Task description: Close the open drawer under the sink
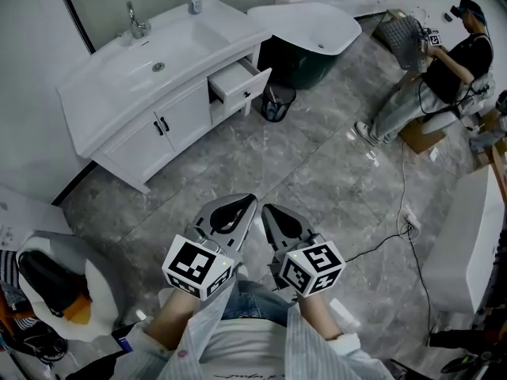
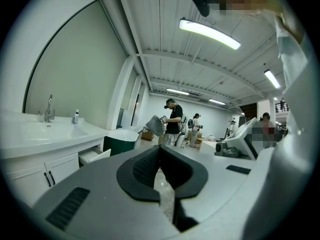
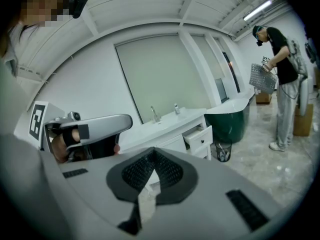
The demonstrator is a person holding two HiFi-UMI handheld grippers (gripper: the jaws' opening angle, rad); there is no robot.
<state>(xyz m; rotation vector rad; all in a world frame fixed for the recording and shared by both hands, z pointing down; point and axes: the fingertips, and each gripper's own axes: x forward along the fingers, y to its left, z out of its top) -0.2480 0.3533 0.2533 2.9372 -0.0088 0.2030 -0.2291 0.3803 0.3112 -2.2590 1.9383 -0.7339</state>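
Observation:
A white vanity with a sink stands at the upper left of the head view. Its right-hand drawer is pulled out, front tilted toward the floor space. The drawer shows low at the left of the left gripper view, and the drawer sits mid-right in the right gripper view. Both grippers are held close to my body, far from the vanity. My left gripper is shut with nothing in it, as is my right gripper. The left gripper and right gripper tips meet.
A black mesh bin stands just right of the drawer, beside a dark green bathtub. A person holding a basket stands at the far right. A cable lies across the grey floor. A white fixture sits at the lower left.

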